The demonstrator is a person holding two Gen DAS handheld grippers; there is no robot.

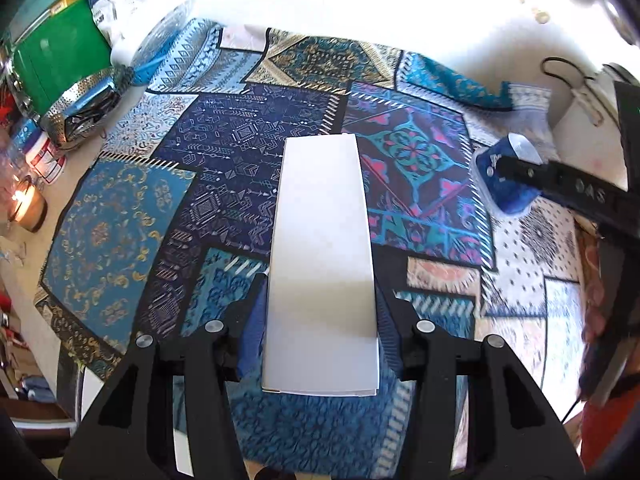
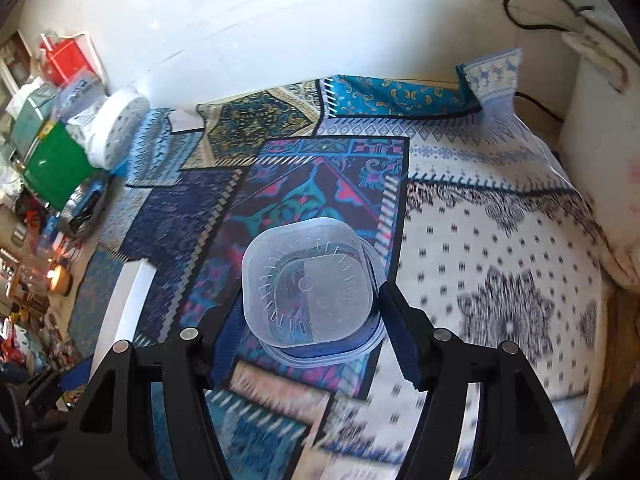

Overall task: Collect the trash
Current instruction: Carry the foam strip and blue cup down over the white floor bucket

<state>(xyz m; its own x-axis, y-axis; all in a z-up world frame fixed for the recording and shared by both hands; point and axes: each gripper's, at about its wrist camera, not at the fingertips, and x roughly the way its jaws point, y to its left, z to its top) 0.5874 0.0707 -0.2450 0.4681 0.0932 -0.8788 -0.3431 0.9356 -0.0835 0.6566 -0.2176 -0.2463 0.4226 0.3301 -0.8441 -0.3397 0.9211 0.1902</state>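
My left gripper [image 1: 320,320] is shut on a long white cardboard box [image 1: 322,248] and holds it above the patterned blue tablecloth [image 1: 224,148]. My right gripper [image 2: 308,328] is shut on a clear square plastic container [image 2: 310,280], held bottom towards the camera above the cloth [image 2: 480,240]. In the left wrist view the right gripper's finger [image 1: 560,180] and the container [image 1: 504,176] show at the right. In the right wrist view the white box [image 2: 130,308] shows at the left edge.
A green box [image 1: 60,60], a perforated metal basket [image 1: 84,108], a white jar [image 1: 44,156] and a lit candle [image 1: 28,208] crowd the left side. A white perforated tub [image 2: 116,132] and a red box [image 2: 66,60] stand at the far left. A white wall runs behind.
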